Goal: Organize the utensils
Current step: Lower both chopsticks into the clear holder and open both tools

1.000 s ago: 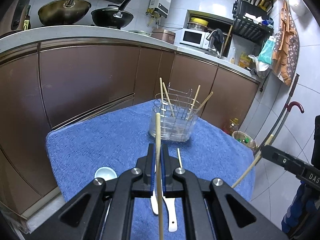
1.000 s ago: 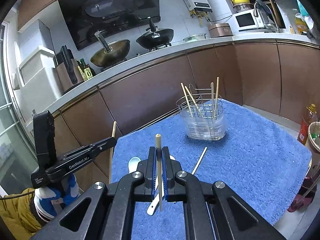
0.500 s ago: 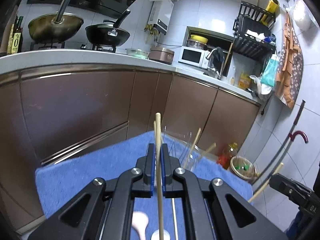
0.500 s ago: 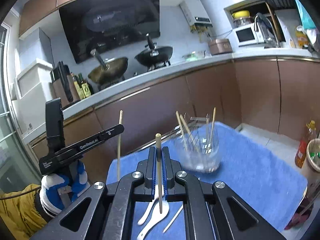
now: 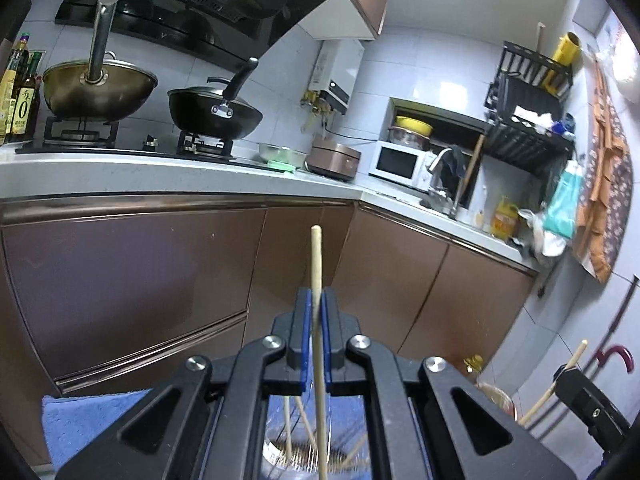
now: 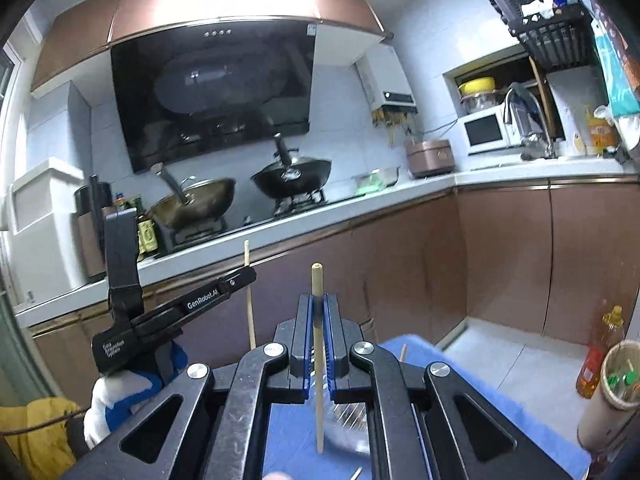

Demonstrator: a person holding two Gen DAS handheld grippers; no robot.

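Two chopsticks upright, one pinched in each tool: left tool (image 5: 316, 300) chopstick (image 5: 317, 264), right tool (image 6: 317, 308) chopstick (image 6: 317, 284).

The holder (image 5: 304, 444) stands on the towel (image 5: 80, 420), directly below the left gripper (image 5: 315, 312). Two woks (image 5: 100, 88) sit side by side on the counter (image 5: 160, 176) behind. The microwave (image 5: 400, 162) stands to their right.

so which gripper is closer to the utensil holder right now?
Left. The left gripper sits directly above the clear holder, its chopstick reaching down into it. The right gripper is a bit further back, the holder ahead of its chopstick.
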